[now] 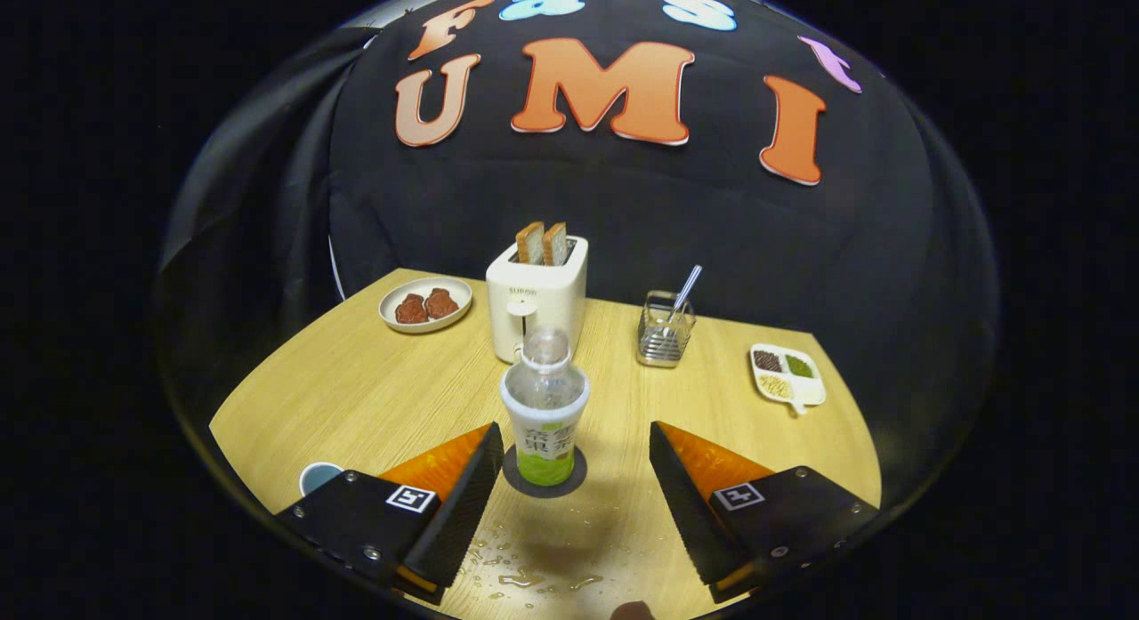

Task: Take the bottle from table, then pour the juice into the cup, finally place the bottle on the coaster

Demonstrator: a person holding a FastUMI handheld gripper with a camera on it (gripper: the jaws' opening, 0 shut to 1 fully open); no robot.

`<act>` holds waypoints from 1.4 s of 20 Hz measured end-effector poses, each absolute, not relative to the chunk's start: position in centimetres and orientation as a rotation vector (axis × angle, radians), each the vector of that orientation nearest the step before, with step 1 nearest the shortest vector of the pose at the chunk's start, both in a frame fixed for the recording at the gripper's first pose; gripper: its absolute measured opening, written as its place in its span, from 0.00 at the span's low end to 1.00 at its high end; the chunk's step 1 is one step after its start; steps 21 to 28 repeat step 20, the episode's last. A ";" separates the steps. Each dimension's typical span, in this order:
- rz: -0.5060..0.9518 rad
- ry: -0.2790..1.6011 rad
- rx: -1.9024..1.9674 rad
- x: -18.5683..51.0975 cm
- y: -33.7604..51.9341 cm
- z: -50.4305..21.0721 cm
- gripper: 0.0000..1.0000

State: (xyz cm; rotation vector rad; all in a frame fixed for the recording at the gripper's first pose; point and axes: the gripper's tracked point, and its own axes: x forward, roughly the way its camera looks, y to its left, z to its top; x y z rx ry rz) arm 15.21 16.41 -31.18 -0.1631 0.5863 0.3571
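The bottle (pixel 545 406) stands upright on the dark round coaster (pixel 545 474), cap off, between and just ahead of the fingers. Its clear upper part looks empty; the level behind the label cannot be told.

The tool (pixel 569 482) is spread wide, 1 finger at the bottle's 9 o'clock, the other at its 3 o'clock, neither touching it. Judged stage: the placing step looks done and release is in hand. To do it well, the tool should back straight out toward 6 o'clock, fingers kept apart, so neither clips the bottle.

The cup (pixel 319 476) sits at the bottle's 9 o'clock, beside the left finger; contents not visible. Droplets (pixel 525 574) wet the bench (pixel 374 398) at 6 o'clock.

Further out:
- 12 o'clock: toaster (pixel 537 301) holding 2 bread slices.
- 11 o'clock: plate (pixel 425 304) with 2 reddish pieces.
- 1 o'clock: wire holder (pixel 665 333) with a straw.
- 3 o'clock: divided dish (pixel 787 375) of grains.
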 end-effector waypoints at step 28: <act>-0.113 0.216 -0.063 2.8 -4.9 -7.3 0.98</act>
